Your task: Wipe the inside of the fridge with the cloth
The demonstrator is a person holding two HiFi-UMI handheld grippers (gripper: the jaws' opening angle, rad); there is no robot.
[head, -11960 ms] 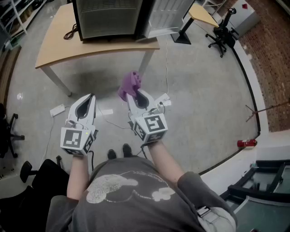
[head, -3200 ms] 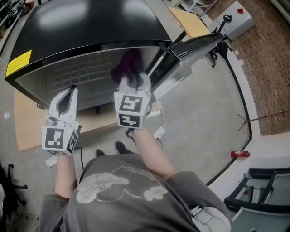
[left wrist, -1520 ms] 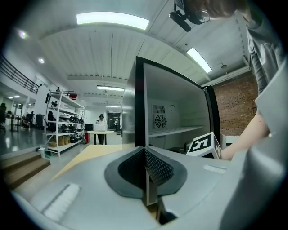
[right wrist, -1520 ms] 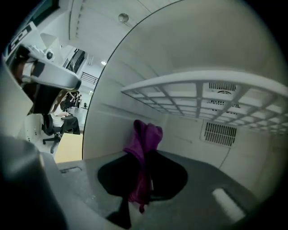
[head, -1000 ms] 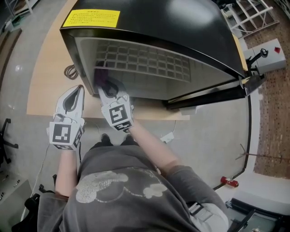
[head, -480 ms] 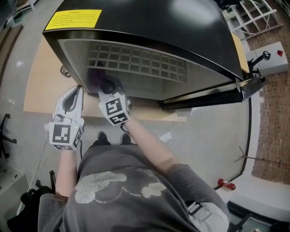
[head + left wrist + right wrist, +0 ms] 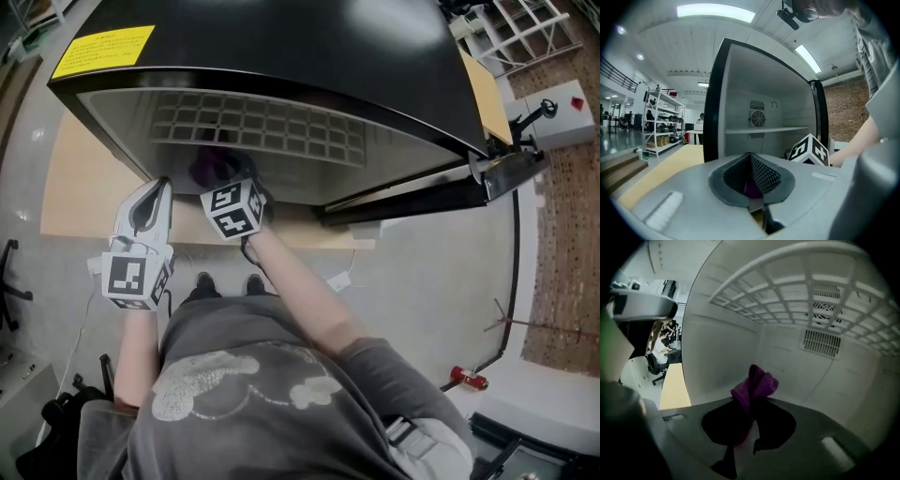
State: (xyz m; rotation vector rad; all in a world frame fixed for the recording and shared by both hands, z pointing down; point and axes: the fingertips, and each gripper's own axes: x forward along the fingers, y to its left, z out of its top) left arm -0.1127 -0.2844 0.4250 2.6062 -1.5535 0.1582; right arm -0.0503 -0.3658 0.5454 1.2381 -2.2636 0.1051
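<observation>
We see the right gripper pinching a small fold of purple cloth, the left gripper closed; friction on the fridge wall could tug it free.

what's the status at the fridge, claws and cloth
Right claw shut on purple cloth, inside the fridge under the wire shelf. Left claw shut, empty, outside by the fridge front. Nothing seen in the way.

I wear a grey short-sleeved T-shirt with a pale cartoon print, and dark shoes. My left gripper and right gripper are pale grey shells with dark teardrop hollows. Each carries a cube of black-and-white square markers, and a thin dark cable hangs below the right one.
</observation>
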